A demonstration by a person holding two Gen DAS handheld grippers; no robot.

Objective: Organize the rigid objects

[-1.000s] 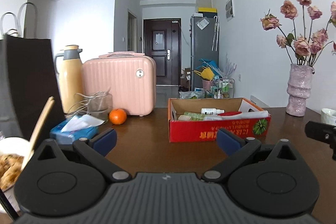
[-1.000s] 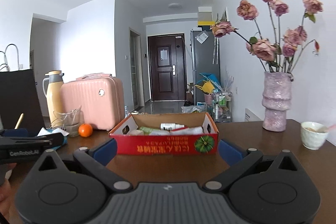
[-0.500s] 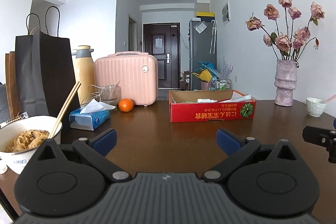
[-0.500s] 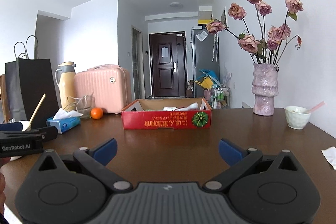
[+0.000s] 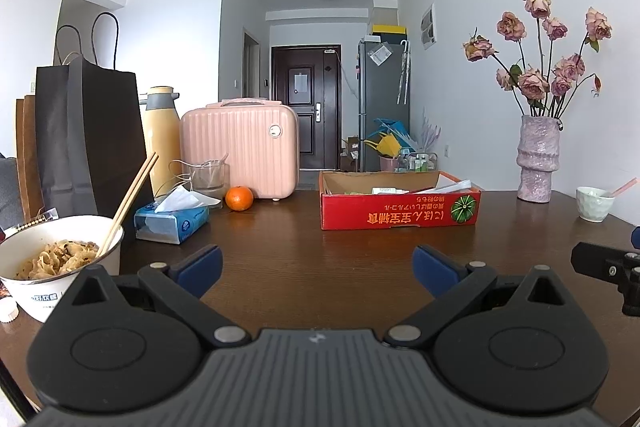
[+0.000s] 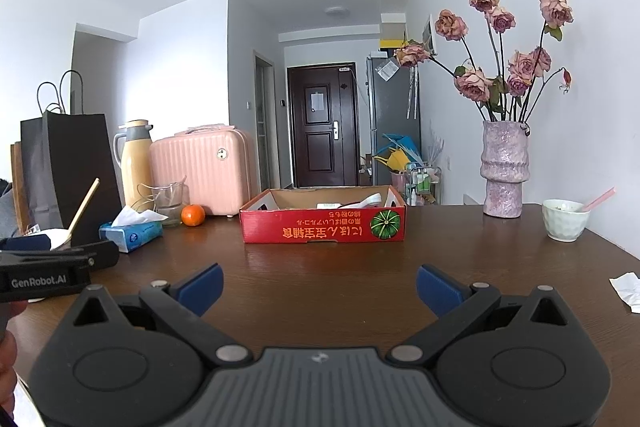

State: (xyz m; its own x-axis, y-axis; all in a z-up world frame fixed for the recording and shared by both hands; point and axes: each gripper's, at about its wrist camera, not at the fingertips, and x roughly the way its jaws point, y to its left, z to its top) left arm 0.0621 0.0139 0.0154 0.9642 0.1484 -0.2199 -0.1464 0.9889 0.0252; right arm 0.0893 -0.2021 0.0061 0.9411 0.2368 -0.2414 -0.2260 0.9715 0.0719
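A shallow red cardboard box [image 5: 400,213] [image 6: 323,227] stands mid-table with a white bottle [image 5: 390,190] and other small items lying inside; most of its contents are hidden by the front wall. My left gripper [image 5: 317,265] hovers open over the bare brown table [image 5: 304,243], well short of the box, with nothing between its blue pads. My right gripper [image 6: 319,283] is likewise open and empty, some way in front of the box. An orange [image 5: 239,197] [image 6: 193,215] lies left of the box.
At the left stand a noodle bowl with chopsticks [image 5: 60,263], a tissue pack [image 5: 172,221], a glass jug [image 5: 210,179], a yellow thermos [image 5: 162,139], a pink case [image 5: 240,147] and a black paper bag [image 5: 88,135]. A vase of roses [image 6: 504,175], a small cup [image 6: 565,219] and a paper scrap [image 6: 628,289] are at the right.
Both grippers have drawn back from the red box, which now looks smaller and farther. The noodle bowl and more of the near table have come into view. Both stayed open.
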